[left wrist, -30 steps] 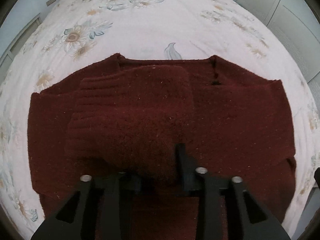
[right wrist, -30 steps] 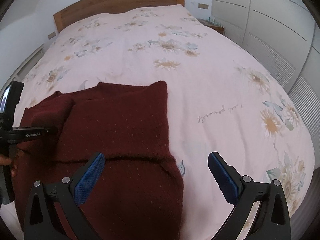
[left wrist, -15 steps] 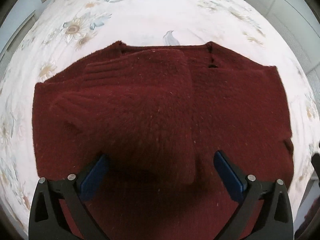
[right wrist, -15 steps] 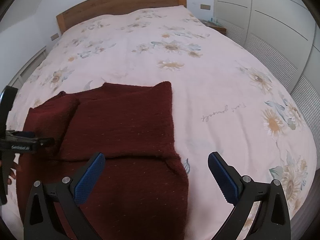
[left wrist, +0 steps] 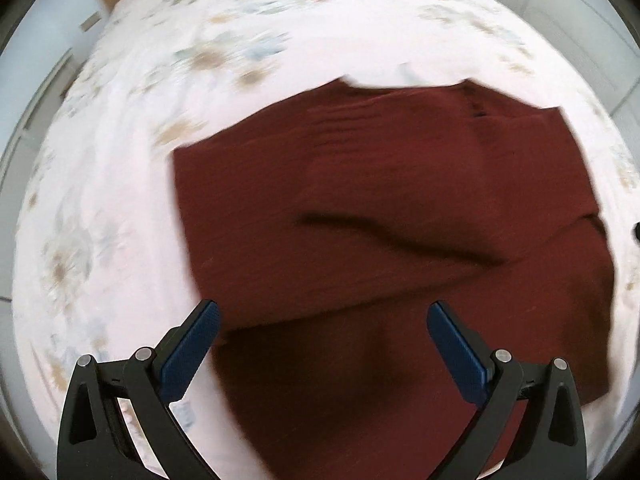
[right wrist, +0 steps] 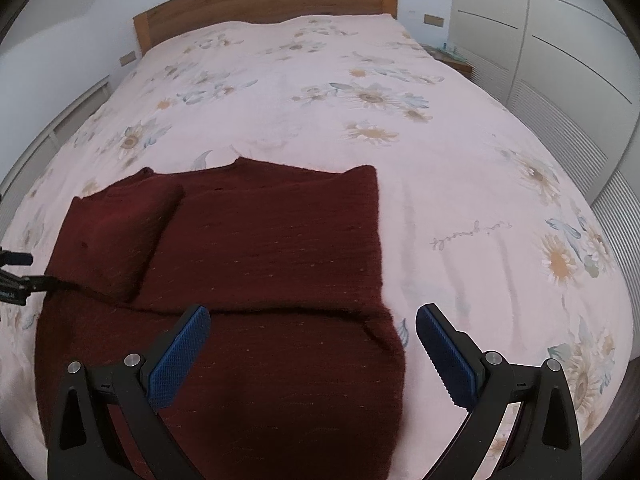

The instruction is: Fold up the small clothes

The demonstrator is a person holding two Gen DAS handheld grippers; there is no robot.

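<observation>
The dark red knitted wool sweater (right wrist: 256, 280) is lying flat on the pale pink flower-printed bedspread (right wrist: 460, 184), filling the right wrist view from eight to six o'clock. Both sleeves are lying folded in across its chest. The left gripper (left wrist: 322, 340) is hanging released above the sweater's near edge; its jaws have just been opening and nothing is sitting between them now. The right gripper (right wrist: 312, 344) is also hanging released, with the sweater's right edge showing between its blue pads (right wrist: 444, 352).

The step in hand is probably folding the body in half. To do it well, each gripper should be pinching through every layer at a hem corner, at about five and seven o'clock. Both should then be lifting together and carrying the hem toward the neckline at twelve o'clock, keeping the edges lined up so the sleeves are not slipping out.
</observation>
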